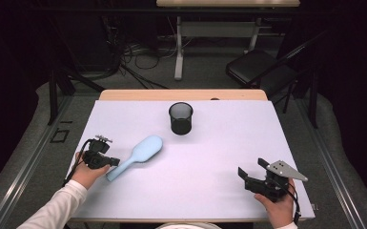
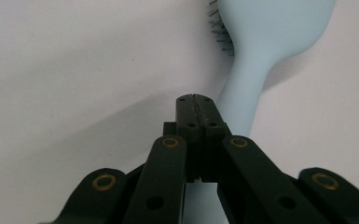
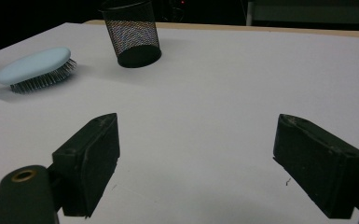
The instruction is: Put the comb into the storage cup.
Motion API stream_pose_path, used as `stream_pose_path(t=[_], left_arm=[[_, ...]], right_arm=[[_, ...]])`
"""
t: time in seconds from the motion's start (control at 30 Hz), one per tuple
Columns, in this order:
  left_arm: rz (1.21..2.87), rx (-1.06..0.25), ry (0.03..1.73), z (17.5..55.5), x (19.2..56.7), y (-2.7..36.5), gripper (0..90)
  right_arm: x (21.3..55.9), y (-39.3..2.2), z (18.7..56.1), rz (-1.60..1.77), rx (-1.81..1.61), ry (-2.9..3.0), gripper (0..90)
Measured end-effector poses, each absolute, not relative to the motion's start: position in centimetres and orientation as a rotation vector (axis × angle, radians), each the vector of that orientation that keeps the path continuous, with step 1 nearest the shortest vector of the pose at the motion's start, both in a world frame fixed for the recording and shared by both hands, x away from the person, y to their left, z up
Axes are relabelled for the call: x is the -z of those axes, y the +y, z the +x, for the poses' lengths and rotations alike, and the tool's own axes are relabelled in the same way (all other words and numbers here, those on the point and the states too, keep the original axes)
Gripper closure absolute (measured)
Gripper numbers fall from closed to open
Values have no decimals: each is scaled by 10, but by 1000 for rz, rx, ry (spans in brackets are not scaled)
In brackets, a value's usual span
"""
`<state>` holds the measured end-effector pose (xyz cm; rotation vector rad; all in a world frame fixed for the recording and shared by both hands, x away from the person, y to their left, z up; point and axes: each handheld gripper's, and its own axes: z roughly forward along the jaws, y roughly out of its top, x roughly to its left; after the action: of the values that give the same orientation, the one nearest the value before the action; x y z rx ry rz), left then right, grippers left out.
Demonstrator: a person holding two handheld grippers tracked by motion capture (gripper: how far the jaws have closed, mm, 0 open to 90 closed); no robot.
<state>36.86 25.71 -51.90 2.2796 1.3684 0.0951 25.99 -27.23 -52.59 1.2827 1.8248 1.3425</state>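
Item 1, hairbrush: pale blue, paddle-shaped, lying on the white table cover at the left of centre. Handle points toward the person's near-left side; head points toward the middle of the table. In the right gripper view the dark bristles face down onto the cover, with the smooth back uppermost.

Item 2, left gripper: black, held in the person's left hand, white sleeve visible at the forearm. Its tips lie at the handle of the hairbrush. In the left gripper view the two jaws are pressed together, with only a thin seam between them, and the pale blue handle passes beneath and behind them. Whether the handle is pinched or merely lies under the closed tips cannot be told.

Item 3, right gripper: black, with a grey three-cornered plate on top, held in the person's right hand near the near-right corner of the table cover. Jaws stand wide apart, nothing between them, bare cover showing in the gap. Well apart from the hairbrush.

Item 4, mesh cup: black wire mesh, cylindrical, upright, open at the top, standing on the far middle of the cover, apart from the hairbrush head.

Item 5, surroundings: wooden table edge beyond the cover; a folding chair and floor cables farther back.
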Motion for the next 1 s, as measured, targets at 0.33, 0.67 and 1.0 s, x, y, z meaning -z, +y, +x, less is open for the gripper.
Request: stream_pose_path(t=[0.33,0.67,1.0], left_arm=[[2286,-82,1351,365,520,253,900],[2299,-79,1336,363,519,250,900],[2291,-98,1340,366,517,253,881]], right_arm=[[526,-273,259,1285,-1337,1826,141],[526,-273,259,1284,-1338,1829,141],[526,-273,259,1284,-1336,1827,141]])
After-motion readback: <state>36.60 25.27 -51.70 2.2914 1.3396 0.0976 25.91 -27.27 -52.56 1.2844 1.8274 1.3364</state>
